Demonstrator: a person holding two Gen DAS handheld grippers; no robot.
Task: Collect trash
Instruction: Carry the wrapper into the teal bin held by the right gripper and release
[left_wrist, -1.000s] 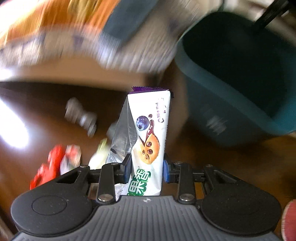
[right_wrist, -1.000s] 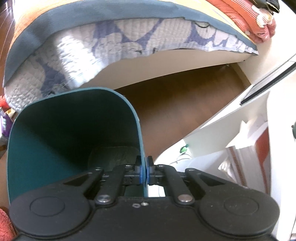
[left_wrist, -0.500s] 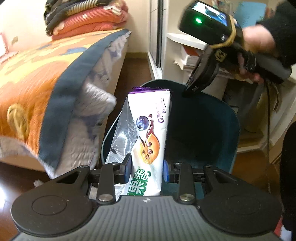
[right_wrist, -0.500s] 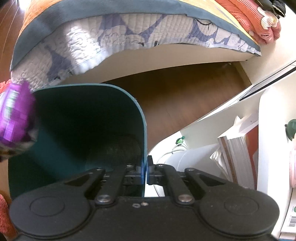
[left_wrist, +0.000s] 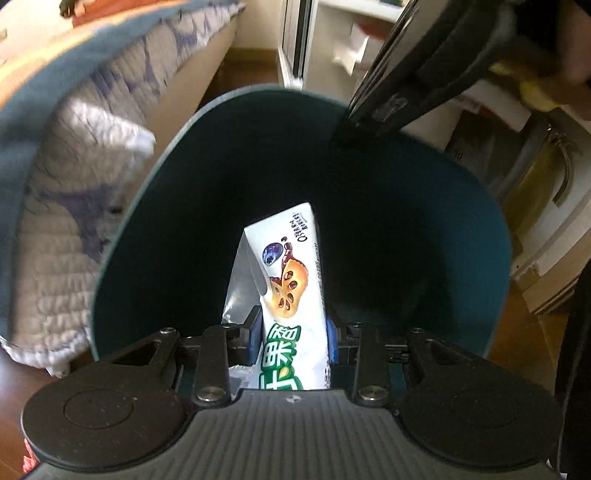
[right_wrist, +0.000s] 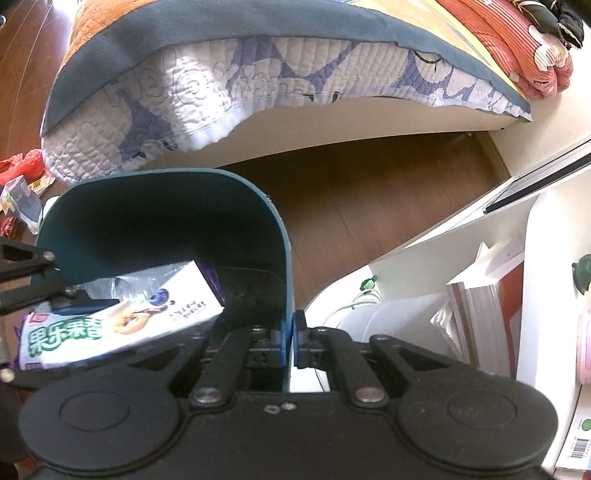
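Presently: left gripper (left_wrist: 293, 338), jaws partly apart and clamped on a white biscuit wrapper (left_wrist: 291, 295), its far end tilted down inside the mouth of the teal waste bin (left_wrist: 118, 258); right gripper (right_wrist: 289, 338), jaws closed tight on the bin's rim; loose wrappers (right_wrist: 22, 184) on the wooden floor (right_wrist: 369, 206) beside the quilted bedspread (right_wrist: 221, 96).

The bin (left_wrist: 155, 206) is dark teal inside and out. The snack wrapper (left_wrist: 291, 295) is white with green letters, a blue berry and an orange biscuit picture, and a purple end. The quilt (right_wrist: 207, 92) is white with lilac shapes, a slate-blue border and an orange top. The floor (right_wrist: 369, 192) is brown wood.
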